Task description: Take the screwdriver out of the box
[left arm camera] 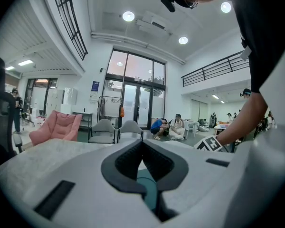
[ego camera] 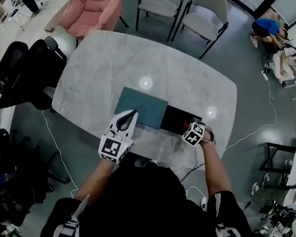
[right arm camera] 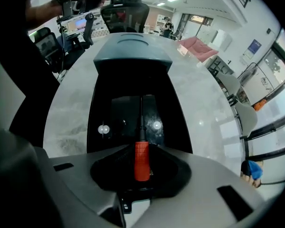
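While the right tongs point(right arm camera: 141, 148) pinch the screwdriver point(right arm camera: 141, 163) by its handle, lift it straight out of the box point(right arm camera: 99, 99); the left tongs point(left arm camera: 142, 144) are pressed together.

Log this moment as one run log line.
left gripper: shut, at teal lid | right gripper: shut on screwdriver | in black box
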Available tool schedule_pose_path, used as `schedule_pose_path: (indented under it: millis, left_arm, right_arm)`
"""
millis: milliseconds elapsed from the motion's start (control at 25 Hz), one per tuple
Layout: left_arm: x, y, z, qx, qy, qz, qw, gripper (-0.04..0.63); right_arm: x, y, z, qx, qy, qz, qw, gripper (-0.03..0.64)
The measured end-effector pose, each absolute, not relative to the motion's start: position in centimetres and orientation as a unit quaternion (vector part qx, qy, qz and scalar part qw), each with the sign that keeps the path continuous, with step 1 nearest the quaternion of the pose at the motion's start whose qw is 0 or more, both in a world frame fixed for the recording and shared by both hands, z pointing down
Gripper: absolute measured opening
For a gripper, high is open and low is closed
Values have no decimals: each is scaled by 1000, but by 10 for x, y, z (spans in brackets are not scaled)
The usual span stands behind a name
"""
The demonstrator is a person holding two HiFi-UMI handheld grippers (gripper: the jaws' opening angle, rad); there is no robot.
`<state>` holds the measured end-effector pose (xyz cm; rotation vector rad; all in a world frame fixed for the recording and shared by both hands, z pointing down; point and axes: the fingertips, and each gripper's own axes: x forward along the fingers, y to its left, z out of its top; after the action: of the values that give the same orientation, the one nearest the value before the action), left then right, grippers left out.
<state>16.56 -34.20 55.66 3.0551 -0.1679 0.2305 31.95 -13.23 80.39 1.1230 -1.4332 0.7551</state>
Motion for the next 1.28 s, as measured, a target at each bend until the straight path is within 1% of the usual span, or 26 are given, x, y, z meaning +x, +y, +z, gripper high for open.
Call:
schedule_pose_path:
  millis: [120, 480, 720, 920, 1280]
  left_arm:
    - [164, -341, 557, 995, -53, 73, 36, 6]
    - [156, -339, 563, 994, -53, 81, 46, 6]
    - [157, -336, 556, 995, -51, 77, 41, 6]
    - [163, -325, 551, 996, -34, 74, 36, 6]
    - [182, -301, 531, 998, 2, 65, 23, 6]
  right_arm:
    - [319, -133, 805, 473, -604, 324, 554, 112]
    - [315, -130, 801, 506, -598, 328, 528, 110]
    - [313, -133, 771, 582, -583, 296, 484, 109]
    - [315, -138, 726, 667, -563, 248, 419, 109]
    - [299, -153, 629, 793, -544, 160, 222, 109]
